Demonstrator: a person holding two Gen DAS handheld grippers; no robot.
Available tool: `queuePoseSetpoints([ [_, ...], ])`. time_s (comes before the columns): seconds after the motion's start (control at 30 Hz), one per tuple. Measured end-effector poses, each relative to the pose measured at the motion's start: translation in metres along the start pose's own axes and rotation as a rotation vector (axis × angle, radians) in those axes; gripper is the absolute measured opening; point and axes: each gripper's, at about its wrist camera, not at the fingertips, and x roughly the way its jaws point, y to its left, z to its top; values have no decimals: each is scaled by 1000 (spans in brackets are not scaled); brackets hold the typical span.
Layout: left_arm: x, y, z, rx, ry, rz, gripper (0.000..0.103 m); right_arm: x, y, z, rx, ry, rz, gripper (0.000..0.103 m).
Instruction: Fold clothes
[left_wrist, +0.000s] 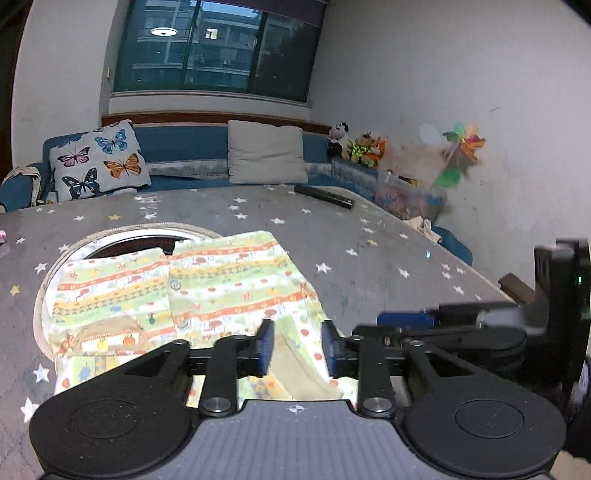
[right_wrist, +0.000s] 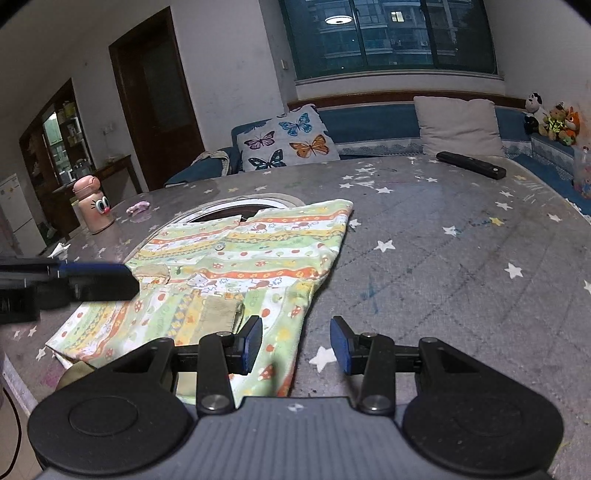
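A small shirt (left_wrist: 207, 284) striped in green, orange and yellow lies flat on the star-patterned table (left_wrist: 369, 240). My left gripper (left_wrist: 297, 349) is open low over the shirt's near edge. A folded-in sleeve with a beige cuff (left_wrist: 295, 350) lies between its blue pads. My right gripper (right_wrist: 297, 345) is open over the shirt's (right_wrist: 251, 254) near right edge, one pad above cloth and the other above bare table (right_wrist: 443, 258). Each gripper shows blurred in the other's view: the right gripper (left_wrist: 406, 319) and the left gripper (right_wrist: 103, 277).
A black bar-shaped object (right_wrist: 471, 164) lies at the table's far side. A pink bottle with cartoon eyes (right_wrist: 92, 206) and a small pink scrap (right_wrist: 138, 208) sit far left. A round opening (left_wrist: 147, 238) lies under the shirt's far end. A sofa with pillows (left_wrist: 266, 153) runs behind.
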Motion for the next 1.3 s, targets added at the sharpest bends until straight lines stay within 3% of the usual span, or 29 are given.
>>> queuePoseSetpoints([
  [0.17, -10, 19, -12, -7, 12, 50, 35, 3, 10, 5, -20, -3, 29, 41],
  [0.43, -33, 81, -40, -105, 51, 235, 35, 31, 38, 3, -76, 65, 103, 39],
  [0.6, -34, 113, -50, -152, 69, 308, 35, 48, 40, 2, -67, 91, 87, 36],
  [0.77, -29, 130, -58, -182, 98, 332, 34, 54, 43, 2, -57, 98, 83, 25],
  [0.83, -30, 131, -59, -178, 97, 333, 35, 57, 44, 3, -65, 99, 77, 13],
  [0.9, -31, 131, -56, -175, 92, 336, 34, 59, 48, 4, -77, 98, 67, 8],
  [1.07, -27, 125, -47, -125, 60, 338, 34, 50, 52, 13, -100, 42, 38, 7],
  [1.3, -19, 123, -52, -63, 98, 343, 34, 58, 47, 7, -117, 87, 10, 11],
])
